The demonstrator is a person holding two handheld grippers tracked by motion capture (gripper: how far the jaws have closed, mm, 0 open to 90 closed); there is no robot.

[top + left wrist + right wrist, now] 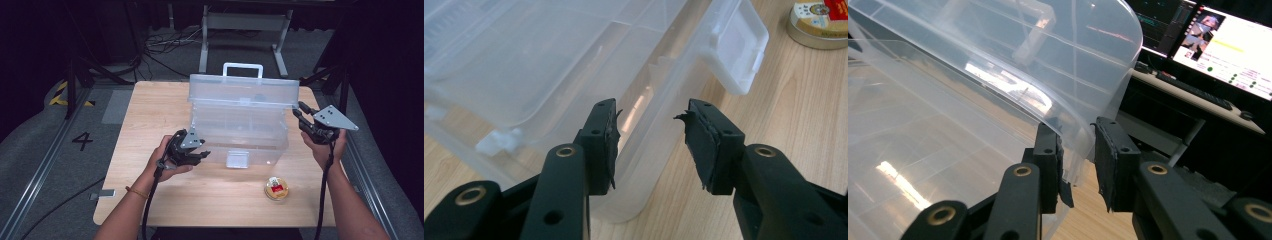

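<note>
A clear plastic storage box (240, 137) stands in the middle of the wooden table (150, 125), its lid (245, 90) raised and the white handle (242, 66) on top. My right gripper (300, 111) is at the lid's right end. In the right gripper view the lid's rim (1083, 90) runs down between the jaws (1078, 150), and both pads touch it. My left gripper (201, 155) is low at the box's front left, open with nothing between its fingers. In the left gripper view (651, 145) it faces the box wall (639, 100) beside the white latch (739, 50).
A small round tin (276, 189) with a red and gold top lies on the table in front of the box's right part, also seen in the left gripper view (819, 22). Beyond the table are a metal frame (245, 22), cables and monitors (1228, 50).
</note>
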